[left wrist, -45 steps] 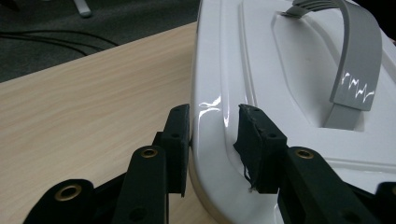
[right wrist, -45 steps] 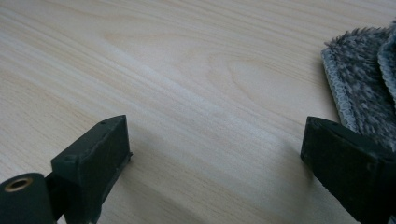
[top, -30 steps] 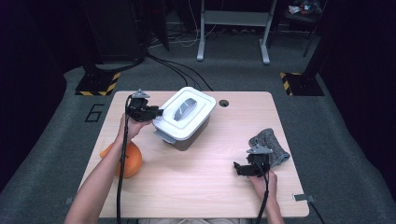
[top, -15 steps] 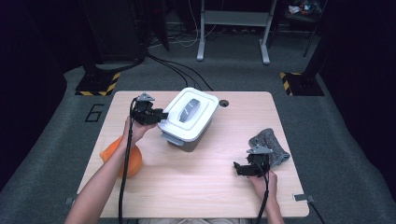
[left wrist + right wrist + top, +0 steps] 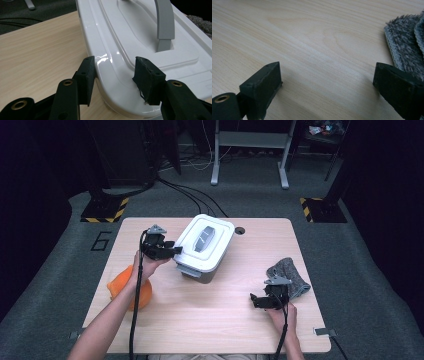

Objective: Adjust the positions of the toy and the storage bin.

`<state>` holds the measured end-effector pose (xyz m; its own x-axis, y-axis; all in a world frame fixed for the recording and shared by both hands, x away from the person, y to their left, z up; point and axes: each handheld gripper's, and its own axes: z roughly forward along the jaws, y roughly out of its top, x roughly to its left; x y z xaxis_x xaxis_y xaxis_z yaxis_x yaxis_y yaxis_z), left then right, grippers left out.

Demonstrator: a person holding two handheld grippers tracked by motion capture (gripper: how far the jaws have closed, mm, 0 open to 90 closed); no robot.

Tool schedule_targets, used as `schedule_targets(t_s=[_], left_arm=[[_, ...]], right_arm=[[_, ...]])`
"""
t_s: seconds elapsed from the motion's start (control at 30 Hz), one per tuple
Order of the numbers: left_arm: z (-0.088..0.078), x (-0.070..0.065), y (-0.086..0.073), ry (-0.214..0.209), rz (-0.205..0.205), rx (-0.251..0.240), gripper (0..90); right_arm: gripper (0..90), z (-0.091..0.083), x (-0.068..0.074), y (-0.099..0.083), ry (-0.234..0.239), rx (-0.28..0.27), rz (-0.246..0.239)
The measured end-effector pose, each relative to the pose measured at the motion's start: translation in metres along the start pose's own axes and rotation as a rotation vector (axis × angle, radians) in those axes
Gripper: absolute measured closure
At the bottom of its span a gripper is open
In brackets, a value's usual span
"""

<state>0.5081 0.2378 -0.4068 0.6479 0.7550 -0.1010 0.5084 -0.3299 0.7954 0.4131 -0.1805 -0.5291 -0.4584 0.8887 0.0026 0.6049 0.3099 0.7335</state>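
A white lidded plastic box [image 5: 204,247] with a grey handle [image 5: 203,239] on its lid stands near the middle of the table's [image 5: 220,320] far edge, turned at an angle. The left tongs [image 5: 169,251] sit at the box's left side; in the left gripper view their jaws have just been opening and now straddle the lid's rounded rim [image 5: 110,75] without pressing on it, a small gap on each side. An orange cloth [image 5: 131,287] lies near the table's left edge, partly under the left forearm. The right tongs [image 5: 256,301] rest near the right part of the near edge, jaws spread wide over bare wood, just beside a grey towel [image 5: 290,277].
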Motion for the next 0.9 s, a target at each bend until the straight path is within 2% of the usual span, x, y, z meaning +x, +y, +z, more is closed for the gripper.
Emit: schedule_targets(t_s=[0.07, 0.1, 0.2, 0.23, 0.27, 0.37, 0.77, 0.9], left_arm=[[0.001, -0.002, -0.001, -0.038, -0.042, 0.002, 47.8], [0.002, -0.003, -0.002, -0.037, -0.043, 0.001, 47.2], [0.002, -0.007, -0.002, -0.036, -0.034, -0.001, 46.6], [0.003, -0.01, -0.002, -0.033, -0.044, -0.01, 46.5], [0.003, -0.01, -0.003, -0.035, -0.033, -0.007, 46.4], [0.004, -0.017, -0.004, -0.017, -0.036, -0.028, 46.4], [0.007, -0.042, -0.004, -0.01, -0.01, -0.024, 43.2], [0.009, -0.049, -0.005, -0.026, -0.008, -0.031, 42.8]], right_arm=[[7.5, 0.0, -0.001, 0.0, 0.0, 0.003, -0.004], [7.5, 0.0, -0.001, 0.0, 0.0, 0.003, -0.004], [7.5, 0.0, -0.001, 0.0, 0.0, 0.004, -0.004], [7.5, 0.0, -0.001, 0.0, 0.0, 0.004, -0.004], [7.5, 0.0, -0.001, 0.0, 0.0, 0.004, -0.004], [7.5, 0.0, -0.001, 0.0, 0.0, 0.004, -0.004], [8.0, -0.001, -0.001, 0.0, -0.003, 0.004, -0.001], [8.1, -0.001, -0.001, 0.0, -0.003, 0.004, -0.001]])
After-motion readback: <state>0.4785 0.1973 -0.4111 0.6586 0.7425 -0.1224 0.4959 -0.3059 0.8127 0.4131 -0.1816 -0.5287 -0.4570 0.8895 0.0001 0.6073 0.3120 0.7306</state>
